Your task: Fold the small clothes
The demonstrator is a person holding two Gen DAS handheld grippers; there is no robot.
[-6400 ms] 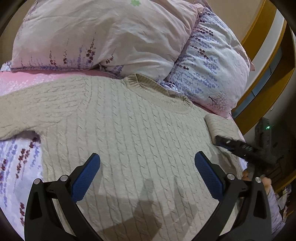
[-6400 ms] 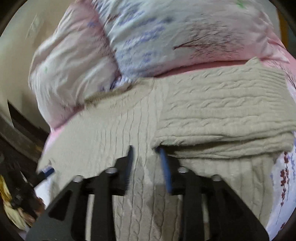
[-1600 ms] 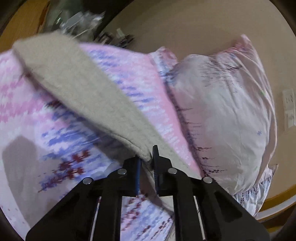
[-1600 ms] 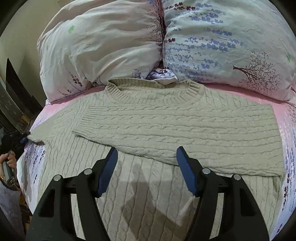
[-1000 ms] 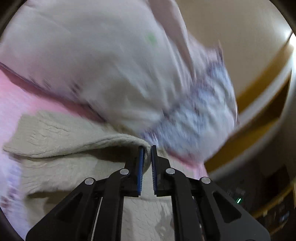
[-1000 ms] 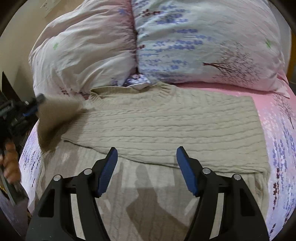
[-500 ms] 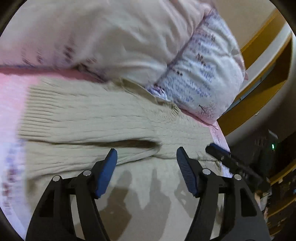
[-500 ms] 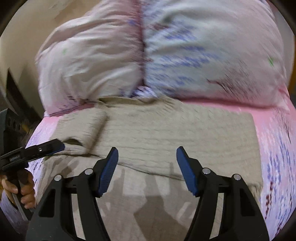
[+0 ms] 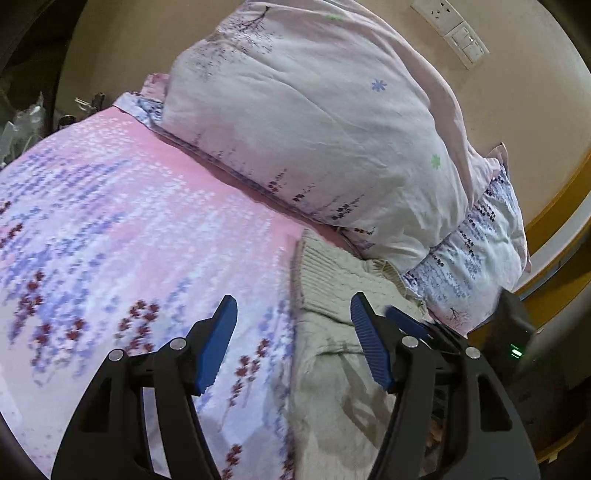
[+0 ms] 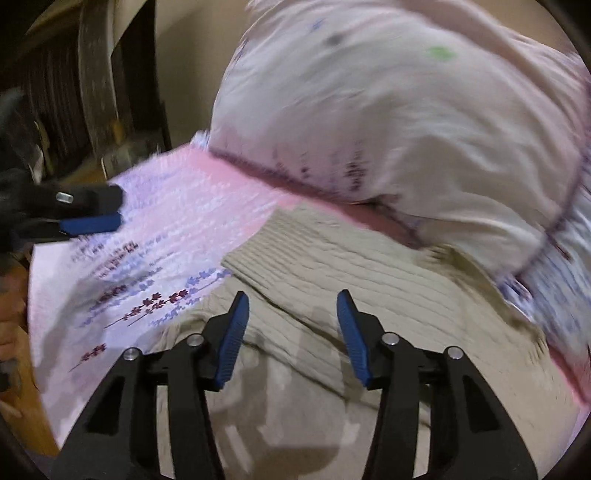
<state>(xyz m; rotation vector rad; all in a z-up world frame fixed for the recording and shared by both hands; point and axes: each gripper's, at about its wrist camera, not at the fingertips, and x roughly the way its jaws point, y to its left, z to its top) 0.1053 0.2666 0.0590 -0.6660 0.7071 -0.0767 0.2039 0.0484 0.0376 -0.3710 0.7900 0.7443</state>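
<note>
A beige cable-knit sweater (image 9: 332, 280) lies on the bed with both sleeves folded across its chest; it also shows in the right wrist view (image 10: 332, 266). My left gripper (image 9: 295, 347) is open and empty, just left of the sweater's left edge, above the bedsheet. My right gripper (image 10: 291, 332) is open and empty, low over the folded sleeve near the sweater's left side. The right gripper's blue fingertips (image 9: 406, 319) peek out behind my left gripper's right finger. The left gripper also shows at the left edge of the right wrist view (image 10: 88, 210).
Two floral pillows (image 9: 332, 122) lie against the wall behind the sweater's collar. The pink and lilac floral bedsheet (image 9: 110, 221) spreads left of the sweater. A wall socket (image 9: 458, 29) is up right. Dark furniture (image 10: 74, 92) stands beyond the bed's left edge.
My left gripper let go of the left sleeve, now laid across the chest, and swung left off the sweater. My right gripper swung left toward the sweater's left side.
</note>
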